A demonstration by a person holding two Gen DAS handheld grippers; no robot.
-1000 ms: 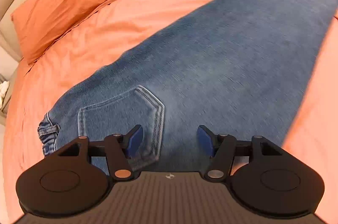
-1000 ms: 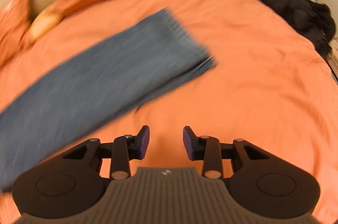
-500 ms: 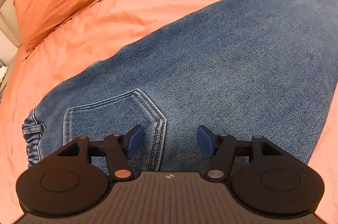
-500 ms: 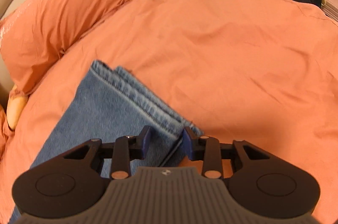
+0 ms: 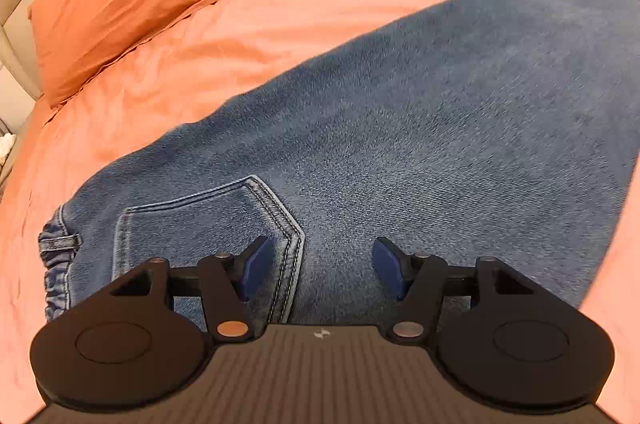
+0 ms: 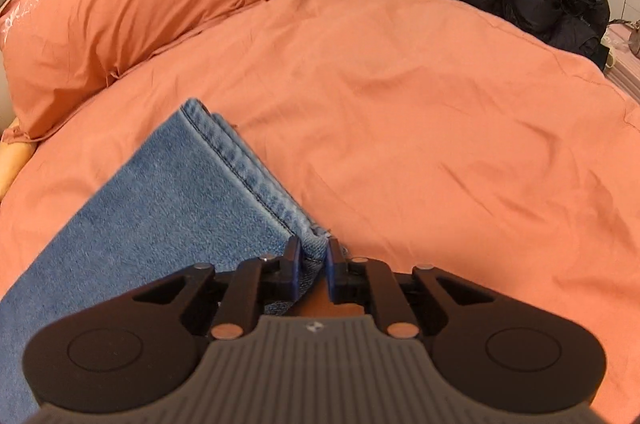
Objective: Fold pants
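- Clearly the jeans point(image 5: 400, 112) lie flat on the orange bedspread point(image 6: 440, 96), legs stacked, filling each view's centre.
- Right gripper point(image 6: 314, 260) pinches the hem corner point(image 6: 310, 248) at lower centre, likely to carry it waistward.
- Left gripper point(image 5: 320, 264) hovers spread wide beside the back pocket point(image 5: 208, 220), gripping nothing.

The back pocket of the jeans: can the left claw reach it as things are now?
Probably yes. The left claw hangs open right above the back pocket of the jeans, and nothing lies between them.
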